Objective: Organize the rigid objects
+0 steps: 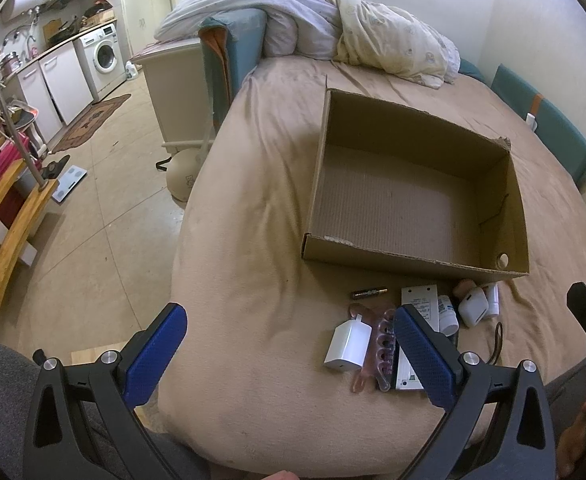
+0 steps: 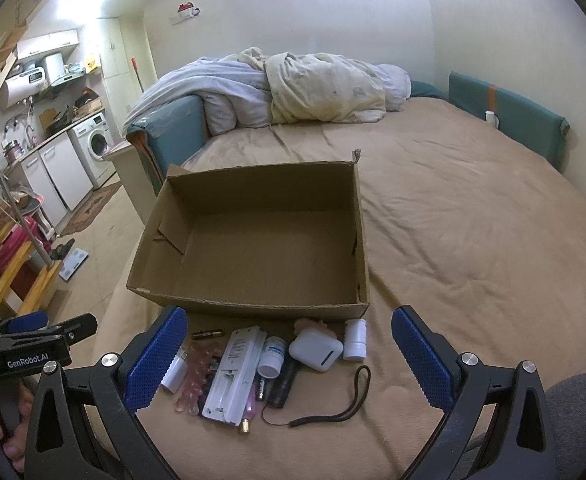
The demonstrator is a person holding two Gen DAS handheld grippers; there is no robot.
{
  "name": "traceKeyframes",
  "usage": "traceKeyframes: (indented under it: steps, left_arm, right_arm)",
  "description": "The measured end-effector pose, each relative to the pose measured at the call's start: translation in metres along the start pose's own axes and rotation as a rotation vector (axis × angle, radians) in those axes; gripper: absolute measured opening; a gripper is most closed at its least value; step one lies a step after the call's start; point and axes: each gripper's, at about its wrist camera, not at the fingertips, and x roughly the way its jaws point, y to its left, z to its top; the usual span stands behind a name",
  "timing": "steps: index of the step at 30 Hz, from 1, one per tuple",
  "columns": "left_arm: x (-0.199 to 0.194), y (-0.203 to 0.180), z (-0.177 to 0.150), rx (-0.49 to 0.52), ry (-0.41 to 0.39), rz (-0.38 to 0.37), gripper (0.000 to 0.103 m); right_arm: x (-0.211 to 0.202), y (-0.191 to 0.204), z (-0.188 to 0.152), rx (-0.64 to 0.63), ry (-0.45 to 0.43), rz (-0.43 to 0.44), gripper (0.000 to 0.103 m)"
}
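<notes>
Nothing is packed yet: both my left hand-held gripper [image 1: 291, 344] and right hand-held gripper [image 2: 289, 346] hover wide open and empty over the near edge of the bed [image 2: 473, 208]. The cardboard box [image 2: 253, 248] sits bare inside, its near wall just beyond the clutter. Lying loose there are a battery [image 2: 207, 335], a white remote [image 2: 235, 372], an earbud case [image 2: 315, 348], a small bottle [image 2: 355, 338] and a black flashlight [image 2: 285, 384]. My next move, I judge, is to drop over one piece and close on it.

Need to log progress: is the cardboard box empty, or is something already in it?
Empty. Both wrist views show the cardboard box with a bare floor; the small items lie on the bed in front of it.
</notes>
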Motion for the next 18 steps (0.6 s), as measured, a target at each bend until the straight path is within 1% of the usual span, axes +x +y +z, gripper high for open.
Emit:
traceKeyframes:
  steps: [18]
  left_arm:
    - [0.0031,0.0037,-0.0026,0.004,0.0,0.003,0.103]
  right_arm:
    - [0.0004,-0.0011,-0.0012,0.004,0.0,-0.002,0.103]
